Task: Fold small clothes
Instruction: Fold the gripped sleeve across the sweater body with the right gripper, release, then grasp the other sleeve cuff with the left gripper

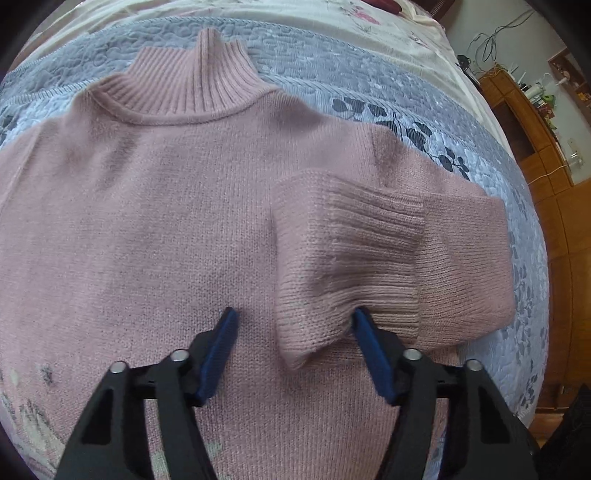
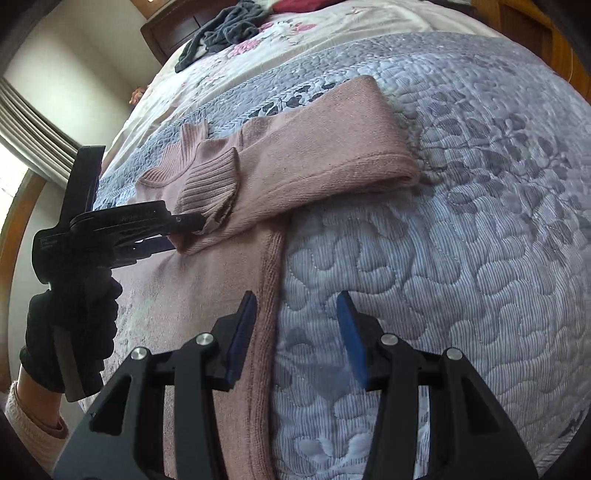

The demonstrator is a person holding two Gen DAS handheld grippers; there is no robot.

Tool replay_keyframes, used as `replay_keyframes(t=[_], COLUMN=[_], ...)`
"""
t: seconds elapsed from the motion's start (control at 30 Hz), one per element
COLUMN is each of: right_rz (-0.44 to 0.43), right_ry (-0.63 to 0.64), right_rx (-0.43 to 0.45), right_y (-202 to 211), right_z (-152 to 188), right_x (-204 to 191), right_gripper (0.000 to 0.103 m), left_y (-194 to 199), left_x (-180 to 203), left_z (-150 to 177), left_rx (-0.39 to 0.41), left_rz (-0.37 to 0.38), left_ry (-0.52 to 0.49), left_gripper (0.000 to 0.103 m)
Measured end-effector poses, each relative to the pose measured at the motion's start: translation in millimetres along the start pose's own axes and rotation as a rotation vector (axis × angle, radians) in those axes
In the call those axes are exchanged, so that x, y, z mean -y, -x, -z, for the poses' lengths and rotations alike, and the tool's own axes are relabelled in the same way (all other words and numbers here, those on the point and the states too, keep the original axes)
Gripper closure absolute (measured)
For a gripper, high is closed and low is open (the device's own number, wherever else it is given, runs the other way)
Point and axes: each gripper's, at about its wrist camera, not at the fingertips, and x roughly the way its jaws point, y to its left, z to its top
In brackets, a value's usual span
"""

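Pink and woolly, the sweater (image 1: 147,221) lies flat on the grey quilt (image 2: 461,277), its sleeve (image 1: 343,266) folded across the body, and your left gripper (image 1: 293,321) and right gripper (image 2: 297,302) are both wide apart, holding nothing.

I work over a bed covered by a quilted grey-blue bedspread (image 2: 461,258) with a dark leaf print; beyond it lies a cream sheet (image 2: 332,33) with pink flowers. A dark wooden headboard (image 2: 173,33) stands at the far end, against a plain pale wall (image 2: 92,55). To my left — a window (image 2: 11,170) admitting daylight, with a striped curtain (image 2: 33,125). To my right — wooden cabinets (image 1: 532,122) holding small items.
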Motion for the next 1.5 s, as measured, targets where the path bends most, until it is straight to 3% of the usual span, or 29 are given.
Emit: replay_keyframes(t=[0.03, 0.1, 0.2, 0.3, 0.47, 0.57, 0.73, 0.9, 1.1, 1.2, 1.33, 1.5], right_rz=[-0.001, -0.002, 0.002, 0.012, 0.007, 0.003, -0.081, -0.034, -0.030, -0.018, -0.079, -0.057], right_ry=[-0.007, -0.014, -0.014, -0.012, -0.038, -0.046, -0.068, -0.108, -0.093, -0.079, -0.078, -0.048], right_rx=[0.004, 0.009, 0.016, 0.021, 0.026, 0.027, 0.009, -0.079, -0.085, -0.075, -0.016, -0.032], right_y=[1, 2, 5, 9, 4, -6, -36, -74, -81, -70, -43, -46], right_z=[0, -1, -3, -9, -37, -57, -90, -96, -88, -90, -82, -74], right_x=[1, 2, 2, 1, -7, -17, -37, -29, -25, -34, -43, -56], right_gripper=[0.057, 0.057, 0.057, 0.057, 0.057, 0.057, 0.057, 0.060, 0.060, 0.060, 0.055, 0.052], left_y=[2, 13, 41, 69, 96, 105, 99, 76, 69, 95, 131, 111], left_x=[0, -4, -18, -40, -85, -114, -140, -159, -187, -194, -178, -110], left_z=[-1, -2, -1, -2, -10, -13, -13, -9, -1, 4, 10, 5], left_rx=[-0.002, 0.032, 0.103, 0.168, 0.225, 0.227, 0.211, 0.170, 0.160, 0.217, 0.321, 0.286], left_rz=[0.018, 0.029, 0.073, 0.066, -0.004, -0.012, -0.019, -0.037, -0.021, -0.091, -0.197, -0.288], left_ry=[0.005, 0.011, 0.020, 0.034, 0.060, 0.098, 0.113, 0.133, 0.194, 0.199, 0.077, -0.176], left_gripper=[0.081, 0.086, 0.087, 0.088, 0.088, 0.088, 0.088, 0.087, 0.078, 0.070, 0.058, 0.045])
